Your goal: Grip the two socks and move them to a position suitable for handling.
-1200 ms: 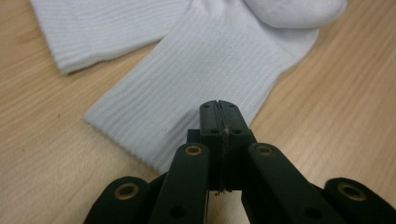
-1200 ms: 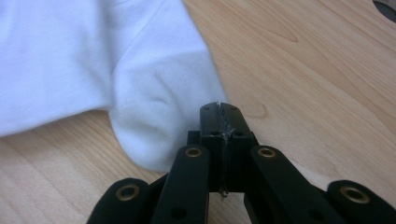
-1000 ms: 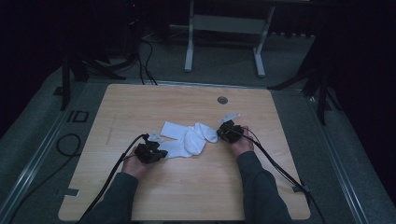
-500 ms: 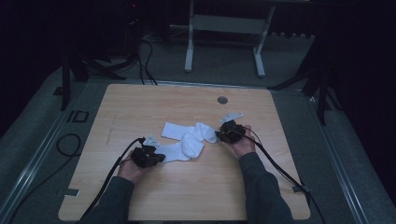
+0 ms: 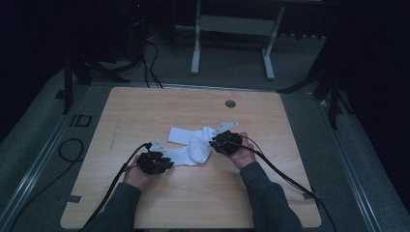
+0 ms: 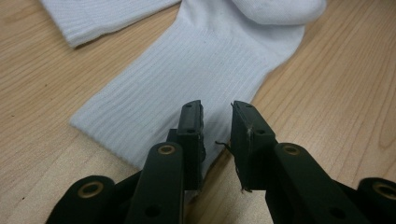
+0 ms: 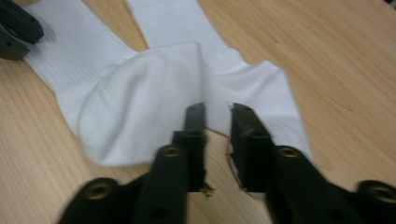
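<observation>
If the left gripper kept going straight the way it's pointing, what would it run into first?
Most likely the ribbed cuff of the nearer white sock, lying flat on the table right ahead of the left gripper. Its jaws stand slightly apart, nothing pinched between them.

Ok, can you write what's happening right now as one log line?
left tool: open, just opening, over sock cuff | right tool: open, just closing, nothing gripped, above folded sock | socks flat on table

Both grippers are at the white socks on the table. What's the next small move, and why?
Probably ease the left gripper forward and close on the near sock's cuff. Its jaws, just opening, stand apart over the cuff edge with nothing pinched. The right gripper also hovers with a gap above the folded toe.
</observation>
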Demonstrator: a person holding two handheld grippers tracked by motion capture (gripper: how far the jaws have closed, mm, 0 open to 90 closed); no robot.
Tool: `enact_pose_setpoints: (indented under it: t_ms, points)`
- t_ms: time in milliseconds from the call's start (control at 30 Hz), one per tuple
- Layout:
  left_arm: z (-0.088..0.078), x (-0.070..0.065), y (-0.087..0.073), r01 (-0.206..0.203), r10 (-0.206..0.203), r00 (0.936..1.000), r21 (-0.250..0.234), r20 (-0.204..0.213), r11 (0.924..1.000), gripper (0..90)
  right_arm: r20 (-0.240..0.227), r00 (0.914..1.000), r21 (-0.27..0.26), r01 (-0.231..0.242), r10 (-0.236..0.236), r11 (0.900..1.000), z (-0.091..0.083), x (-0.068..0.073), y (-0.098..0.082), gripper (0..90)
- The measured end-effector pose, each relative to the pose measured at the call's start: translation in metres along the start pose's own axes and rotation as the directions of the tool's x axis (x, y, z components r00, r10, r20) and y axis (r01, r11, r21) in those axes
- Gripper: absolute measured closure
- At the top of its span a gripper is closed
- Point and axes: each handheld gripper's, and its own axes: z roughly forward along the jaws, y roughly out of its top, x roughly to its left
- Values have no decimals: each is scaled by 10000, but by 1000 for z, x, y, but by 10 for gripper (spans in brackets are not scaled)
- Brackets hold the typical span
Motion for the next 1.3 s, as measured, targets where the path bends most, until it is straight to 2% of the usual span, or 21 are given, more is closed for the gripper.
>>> enact_pose_setpoints:
  t_ms: [67,133,300,400,500,667,767,1033,1300]
  points:
    - [-1,0,0,-40,40,10000,44,-2,10000,726,-229,9997,-130,-82,79,9999,6,2,1,844]
    - [-1,0,0,-36,36,10000,25,-33,10000,721,-308,9995,21,-89,89,10000,12,5,2,865]
    - [-2,0,0,-7,7,10000,-52,-80,10000,718,-685,9976,36,-35,37,10000,25,14,4,875]
    - [-5,0,0,18,-19,10000,-152,-89,9999,719,-763,9971,435,-49,82,9990,35,17,-2,886]
    - [-7,0,1,45,-47,10000,-288,-78,9996,719,-797,9965,670,315,-261,9973,39,25,-7,891]
    - [-15,2,1,138,-150,9997,-556,-202,9984,719,-951,9930,715,774,-705,9944,33,37,-10,890]
    - [-17,4,0,152,-171,9995,-674,-279,9976,720,-1035,9918,726,825,-747,9939,28,40,-15,889]
    - [-14,3,0,165,-185,9993,-578,-339,9982,728,-1120,9920,731,663,-579,9951,6,44,-37,868]
    - [-14,2,1,152,-174,9991,-583,-376,9982,733,-1117,9933,807,401,-309,9959,-8,46,-54,863]
